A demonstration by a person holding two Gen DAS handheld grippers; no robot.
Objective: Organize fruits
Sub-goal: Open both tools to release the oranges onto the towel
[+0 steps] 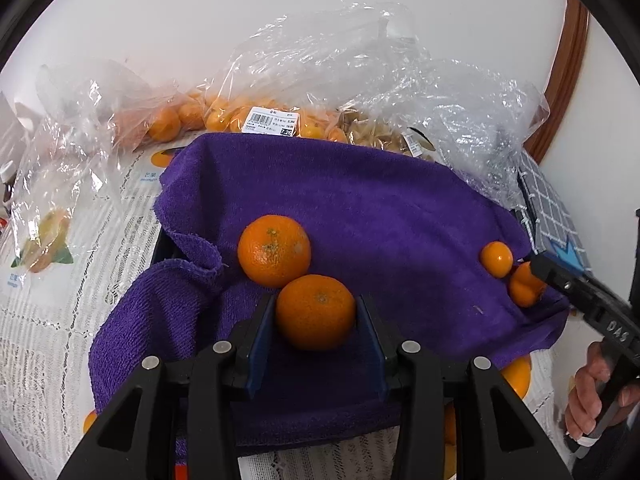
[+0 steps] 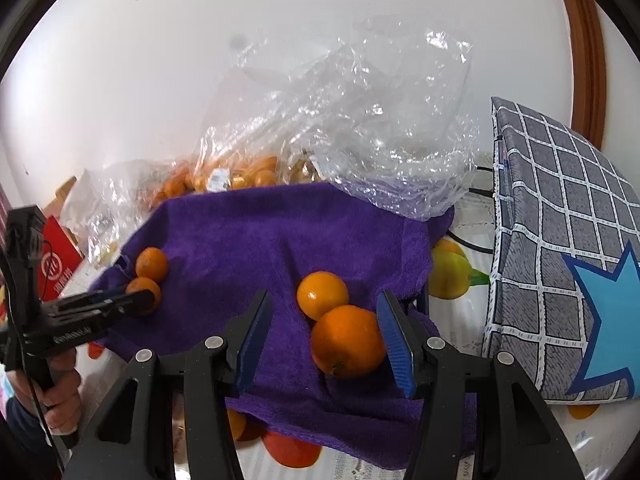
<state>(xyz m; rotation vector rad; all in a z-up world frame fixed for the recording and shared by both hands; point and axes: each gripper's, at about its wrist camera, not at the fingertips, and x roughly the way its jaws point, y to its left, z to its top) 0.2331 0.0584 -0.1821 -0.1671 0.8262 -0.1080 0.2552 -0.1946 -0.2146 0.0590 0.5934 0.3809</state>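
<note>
A purple towel [image 1: 360, 200] lines a dark tray and holds several mandarins. In the left wrist view my left gripper [image 1: 316, 320] is shut on a mandarin [image 1: 315, 312], which touches a second mandarin [image 1: 274, 251] behind it. Two smaller mandarins [image 1: 496, 259] lie at the towel's right edge beside my right gripper [image 1: 548, 272]. In the right wrist view my right gripper [image 2: 324, 338] is open around a mandarin [image 2: 347, 341] that rests against its right pad, with another mandarin [image 2: 322, 294] just behind. The left gripper [image 2: 136, 300] shows at the left by two mandarins [image 2: 151, 264].
Clear plastic bags [image 1: 280, 112] with more small oranges stand behind the towel against the white wall. A grey checked cushion [image 2: 560, 260] with a blue star stands to the right. The table has a lace cloth [image 1: 48, 320] printed with fruit.
</note>
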